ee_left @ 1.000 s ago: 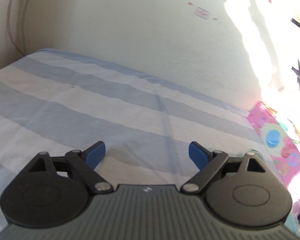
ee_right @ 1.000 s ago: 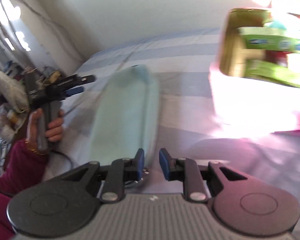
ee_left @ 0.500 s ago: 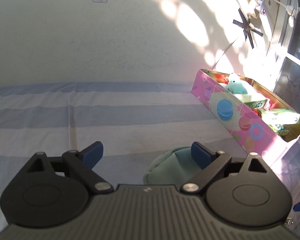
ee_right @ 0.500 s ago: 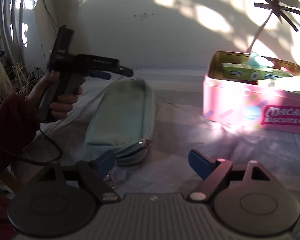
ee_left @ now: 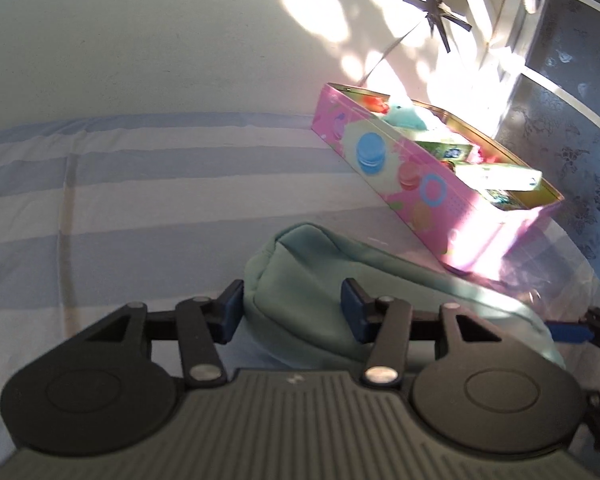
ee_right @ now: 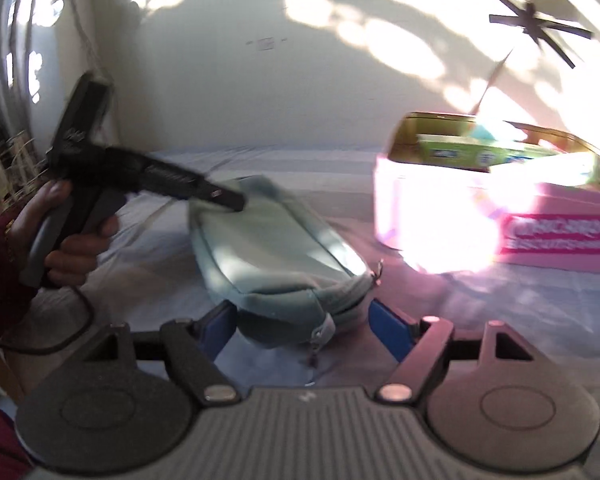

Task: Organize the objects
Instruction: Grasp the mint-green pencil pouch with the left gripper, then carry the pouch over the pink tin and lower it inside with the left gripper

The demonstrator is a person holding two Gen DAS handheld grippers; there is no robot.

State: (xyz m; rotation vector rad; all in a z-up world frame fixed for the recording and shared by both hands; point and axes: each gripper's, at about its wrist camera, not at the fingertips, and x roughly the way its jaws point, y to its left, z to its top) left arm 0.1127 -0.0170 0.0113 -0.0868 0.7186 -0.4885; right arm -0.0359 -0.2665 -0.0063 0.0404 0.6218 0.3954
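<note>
A pale green zip pouch (ee_left: 316, 280) lies on the striped bed sheet; it also shows in the right wrist view (ee_right: 276, 256). My left gripper (ee_left: 292, 312) is open with its blue pads around the pouch's one end. My right gripper (ee_right: 304, 328) is open around the other, zipper end. The left gripper also shows in the right wrist view (ee_right: 220, 196), over the pouch's far end. A pink biscuit tin (ee_left: 432, 184) holding packets and a teal toy stands to the right of the pouch; it also shows in the right wrist view (ee_right: 500, 208).
The blue and white striped sheet (ee_left: 120, 200) stretches left of the pouch. A white wall (ee_left: 180, 40) runs behind the bed. A window frame and patterned curtain (ee_left: 572, 120) stand beyond the tin. Clutter (ee_right: 4, 148) sits at the bed's left side.
Both grippers have moved in on the pouch; each now has an end of it between its pads. The left gripper's pads have come closer together. The right gripper opened a second ago.
</note>
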